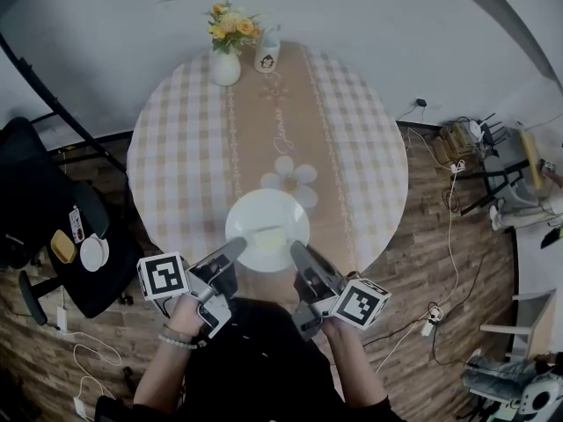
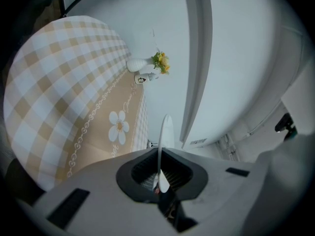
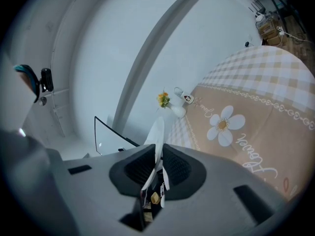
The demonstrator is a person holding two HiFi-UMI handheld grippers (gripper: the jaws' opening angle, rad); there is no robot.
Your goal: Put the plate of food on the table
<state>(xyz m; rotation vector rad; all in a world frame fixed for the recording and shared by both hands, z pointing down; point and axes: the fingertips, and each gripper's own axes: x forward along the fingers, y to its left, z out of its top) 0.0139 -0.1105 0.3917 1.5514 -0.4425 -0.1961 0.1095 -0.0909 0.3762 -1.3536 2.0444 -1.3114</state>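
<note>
A white plate [image 1: 264,222] with a pale yellow piece of food [image 1: 269,238] sits over the near part of the round checked table [image 1: 176,156]. Whether it rests on the cloth I cannot tell. My left gripper [image 1: 236,247] is shut on the plate's near left rim. My right gripper [image 1: 296,251] is shut on the near right rim. In the left gripper view the plate [image 2: 166,132] shows edge-on between the jaws of the left gripper [image 2: 160,170]. The right gripper view shows the plate [image 3: 157,132] edge-on too, clamped in the right gripper [image 3: 156,168].
A white vase of yellow flowers [image 1: 225,60] and a white mug [image 1: 267,57] stand at the table's far edge. A black chair [image 1: 48,227] with small items is at the left. Cables [image 1: 444,236] and clutter lie on the wooden floor at the right.
</note>
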